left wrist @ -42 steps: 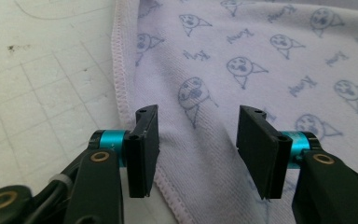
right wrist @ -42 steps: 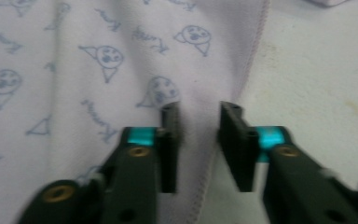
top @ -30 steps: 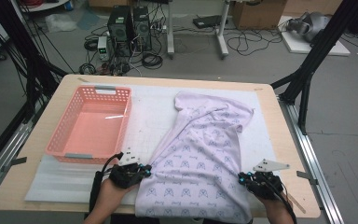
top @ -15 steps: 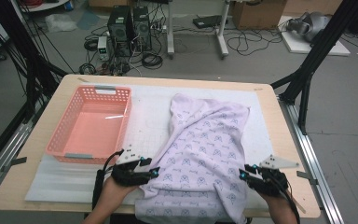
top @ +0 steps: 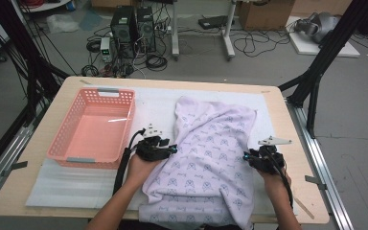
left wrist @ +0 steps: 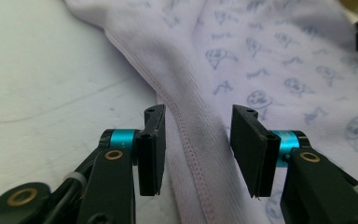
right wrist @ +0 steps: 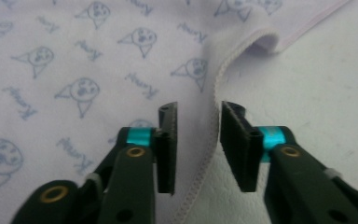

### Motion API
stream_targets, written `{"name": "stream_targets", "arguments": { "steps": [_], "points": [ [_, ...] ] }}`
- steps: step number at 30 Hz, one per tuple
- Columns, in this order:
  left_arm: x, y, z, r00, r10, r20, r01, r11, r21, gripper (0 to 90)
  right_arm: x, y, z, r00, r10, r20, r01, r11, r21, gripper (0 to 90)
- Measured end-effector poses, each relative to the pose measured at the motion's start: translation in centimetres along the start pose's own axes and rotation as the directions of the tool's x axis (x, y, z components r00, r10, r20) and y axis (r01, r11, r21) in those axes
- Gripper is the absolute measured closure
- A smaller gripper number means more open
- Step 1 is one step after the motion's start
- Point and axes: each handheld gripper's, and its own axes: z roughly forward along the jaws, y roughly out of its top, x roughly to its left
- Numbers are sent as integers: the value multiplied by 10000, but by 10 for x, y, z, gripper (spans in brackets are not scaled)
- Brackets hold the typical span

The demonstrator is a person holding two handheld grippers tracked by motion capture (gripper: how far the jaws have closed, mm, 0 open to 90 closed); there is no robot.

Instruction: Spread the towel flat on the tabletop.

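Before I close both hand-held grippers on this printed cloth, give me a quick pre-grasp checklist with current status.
1. Left hand-held gripper open: ok.
2. Stitched hem of the printed cloth runs between the left jaws: ok.
3. Right hand-held gripper open: ok.
4. Cloth edge between the right jaws: ok, the hem passes through the gap.
5. Pink basket apart from the cloth: ok.
6. Near end of the cloth fully on the table: not ok, it hangs over the front edge.

My left gripper (top: 165,149) is in my left hand (top: 141,165), and its jaws are wide apart. My right gripper (top: 250,157) is in my right hand (top: 274,179), with a smaller gap between its jaws. Both point forward, away from me.
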Motion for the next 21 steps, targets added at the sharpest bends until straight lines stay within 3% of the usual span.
{"name": "stream_targets", "arguments": {
  "steps": [2, 4, 9, 11, 13, 16, 18, 20, 21],
  "points": [
    [-7, 1, 6, 9979, 582, -297, -570, 9976, 393, 618, -2, -4, 1, 9997, -116, -200, 121, 9995, 281, 852],
    [-11, 0, 5, 9914, 1202, -517, -1172, 9914, 576, 826, -4, -8, -3, 9992, -65, -394, 73, 9998, 207, 873],
    [-13, -3, -17, 9900, 1194, -751, -1112, 9882, 1055, 857, -9, -24, -19, 9983, -25, -585, 42, 9996, 294, 878],
    [-15, -7, -28, 9936, 1015, -502, -959, 9900, 1037, 857, -9, -30, -27, 9972, -81, -741, 108, 9993, 363, 878],
    [-21, -18, -42, 9957, 914, 119, -922, 9895, 1112, 856, -7, -35, -36, 9955, -259, -917, 306, 9982, 510, 877],
    [-27, -31, -57, 9941, 788, 742, -867, 9900, 1113, 851, -5, -43, -49, 9919, -414, -1200, 516, 9952, 830, 877],
    [-28, -34, -61, 9917, 804, 1006, -887, 9927, 817, 804, -5, -46, -56, 9878, -451, -1492, 617, 9921, 1090, 855],
    [-24, -31, -60, 9942, 532, 939, -571, 9976, 402, 605, -4, -44, -60, 9888, -513, -1402, 639, 9941, 872, 760],
    [-22, -29, -59, 9950, 467, 878, -490, 9985, 237, 558, -4, -39, -61, 9907, -575, -1236, 657, 9958, 634, 706]
  ]
}}
